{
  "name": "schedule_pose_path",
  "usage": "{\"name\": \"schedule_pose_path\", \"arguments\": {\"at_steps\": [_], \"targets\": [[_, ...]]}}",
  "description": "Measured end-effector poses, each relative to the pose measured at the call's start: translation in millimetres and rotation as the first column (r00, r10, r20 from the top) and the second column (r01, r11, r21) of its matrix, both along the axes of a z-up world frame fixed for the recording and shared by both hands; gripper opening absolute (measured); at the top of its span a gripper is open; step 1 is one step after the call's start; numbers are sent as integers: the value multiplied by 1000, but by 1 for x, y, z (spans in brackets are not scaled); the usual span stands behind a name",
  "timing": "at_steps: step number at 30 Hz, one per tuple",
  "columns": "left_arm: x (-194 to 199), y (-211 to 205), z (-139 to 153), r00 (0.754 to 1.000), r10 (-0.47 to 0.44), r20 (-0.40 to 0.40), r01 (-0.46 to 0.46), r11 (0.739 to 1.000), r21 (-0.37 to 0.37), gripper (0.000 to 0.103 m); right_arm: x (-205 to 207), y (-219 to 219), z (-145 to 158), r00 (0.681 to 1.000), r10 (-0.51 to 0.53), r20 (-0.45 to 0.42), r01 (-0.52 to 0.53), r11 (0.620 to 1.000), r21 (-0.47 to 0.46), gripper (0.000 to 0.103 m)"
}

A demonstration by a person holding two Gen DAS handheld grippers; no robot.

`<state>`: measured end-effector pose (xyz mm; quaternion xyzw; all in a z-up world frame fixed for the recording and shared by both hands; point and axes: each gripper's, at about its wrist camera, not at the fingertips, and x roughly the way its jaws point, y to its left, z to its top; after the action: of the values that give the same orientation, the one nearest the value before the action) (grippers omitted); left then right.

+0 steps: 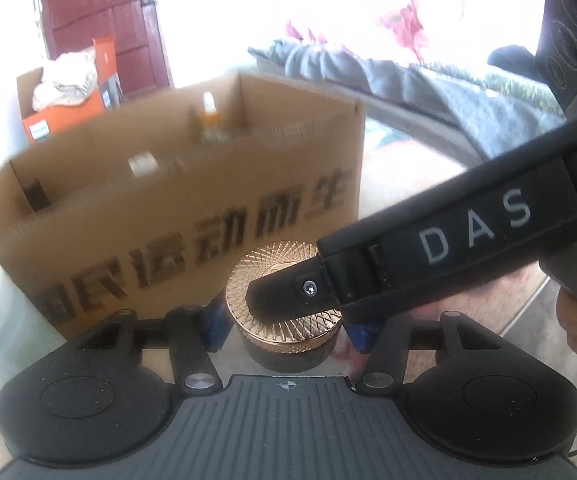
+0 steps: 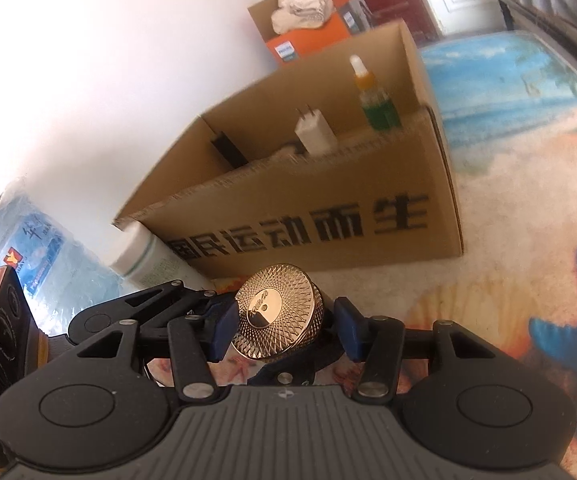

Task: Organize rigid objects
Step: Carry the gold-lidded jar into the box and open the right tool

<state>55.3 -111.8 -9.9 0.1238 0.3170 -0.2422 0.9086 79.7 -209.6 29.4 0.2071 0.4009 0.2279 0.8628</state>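
Note:
A small dark jar with a patterned gold lid (image 1: 280, 264) (image 2: 276, 312) sits between both grippers, just in front of a brown cardboard box (image 1: 168, 220) (image 2: 328, 216) printed with black characters. My left gripper (image 1: 287, 330) has a blue pad at each side of the jar and grips it. My right gripper (image 2: 286, 328) reaches in from the right in the left wrist view, one black finger (image 1: 288, 292) lying across the lid. Its blue pads clamp the tilted lid. Inside the box stand a white charger plug (image 2: 314, 136), a green and orange dropper bottle (image 2: 376, 100) and a black item (image 2: 228, 152).
A white bottle (image 2: 144, 256) lies left of the box beside a plastic-wrapped pack (image 2: 40, 256). Behind stands another carton with an orange box (image 2: 308, 36). The table cover shows a beach print with a blue starfish (image 2: 576, 340). Grey cloth (image 1: 408, 76) is piled at the back right.

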Motion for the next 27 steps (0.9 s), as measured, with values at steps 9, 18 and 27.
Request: {"name": "schedule_pose_path", "arguments": {"at_steps": [9,18,27], "targets": [[19,19,86,986,56,158,-53,998,-23,55,22,15,87,973,68,221,-67,998,-15,56],[131,44,96,990,100,-100,-103,994,-24,55,140,38,95,986,154,68,-154,988,3,56],[196,53,42,894,149,-422,-145,989,42,56,228,46,23,950,176,-258,-168,984,54,56]]}}
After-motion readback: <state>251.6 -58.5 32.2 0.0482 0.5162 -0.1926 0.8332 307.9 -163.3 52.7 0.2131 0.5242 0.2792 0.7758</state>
